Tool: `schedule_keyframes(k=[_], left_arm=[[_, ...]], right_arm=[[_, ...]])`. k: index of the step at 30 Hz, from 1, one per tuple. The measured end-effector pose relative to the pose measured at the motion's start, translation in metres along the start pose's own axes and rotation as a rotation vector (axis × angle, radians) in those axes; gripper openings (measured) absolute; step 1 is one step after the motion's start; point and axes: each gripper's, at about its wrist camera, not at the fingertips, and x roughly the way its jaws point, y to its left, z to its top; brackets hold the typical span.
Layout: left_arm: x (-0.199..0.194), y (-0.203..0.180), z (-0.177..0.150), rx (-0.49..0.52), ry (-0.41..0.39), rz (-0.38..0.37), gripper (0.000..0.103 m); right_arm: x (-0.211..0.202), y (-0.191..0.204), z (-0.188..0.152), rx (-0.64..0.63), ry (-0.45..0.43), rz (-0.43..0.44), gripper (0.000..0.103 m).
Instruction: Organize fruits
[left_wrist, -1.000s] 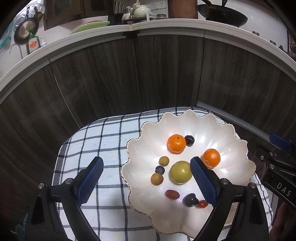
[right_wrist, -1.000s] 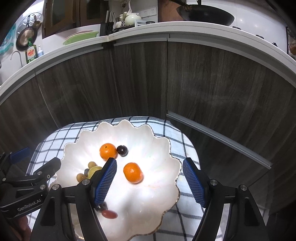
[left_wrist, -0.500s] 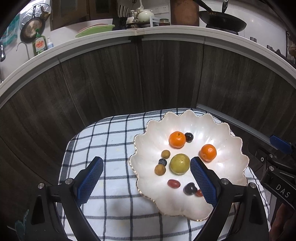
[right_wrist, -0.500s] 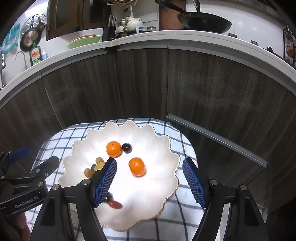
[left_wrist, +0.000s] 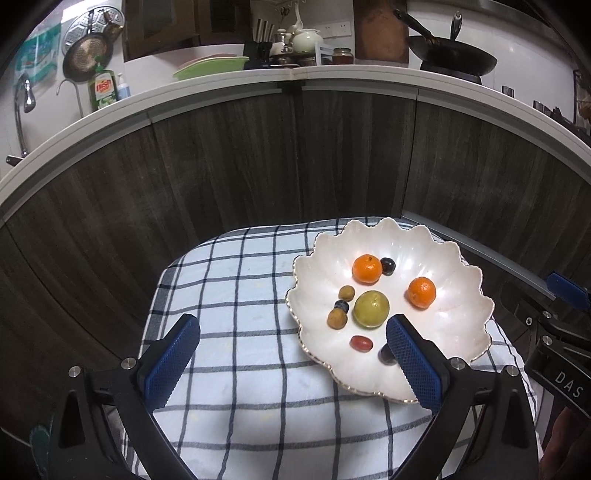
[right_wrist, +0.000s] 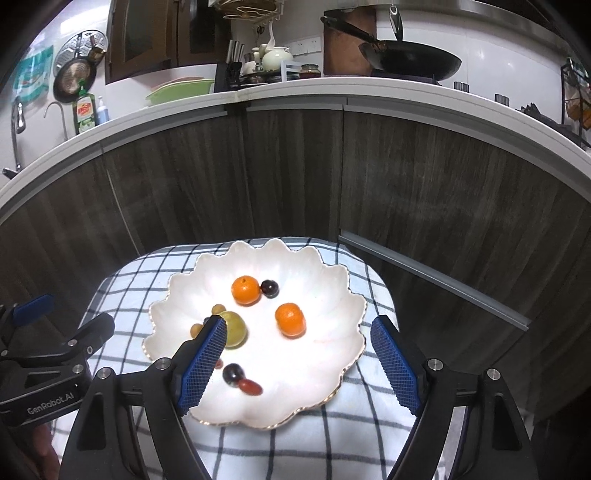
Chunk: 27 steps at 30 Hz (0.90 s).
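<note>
So basically all the fruit is found sitting inside the scalloped white dish (right_wrist: 332, 295) on the checked cloth (left_wrist: 240, 295): two tangerines (right_wrist: 290, 319), a green round fruit (right_wrist: 234, 326), dark grapes and some small brown and red bits. Both claws are held spread wide and empty above the near side of the dish. The nearer tangerine is framed ahead between the right gripper (right_wrist: 299, 360) fingers, while the left gripper (left_wrist: 291, 350) is aimed mostly at bare cloth, so the right one is probably better placed.

Dark wood-grain cabinet fronts (right_wrist: 295, 177) filled mid-frame beneath a white countertop (right_wrist: 369, 90); a wok (right_wrist: 410, 61), seemingly on a stove, sat upper right.
</note>
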Motion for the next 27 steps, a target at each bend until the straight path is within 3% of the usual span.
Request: schedule_keyframes(k=[27], left_arm=[[-0.051,0.016,-0.066,-0.043,-0.035,0.044,0.103]], right_arm=[[-0.054,0.010,-0.057,-0.012,-0.037,0.013,0.083]])
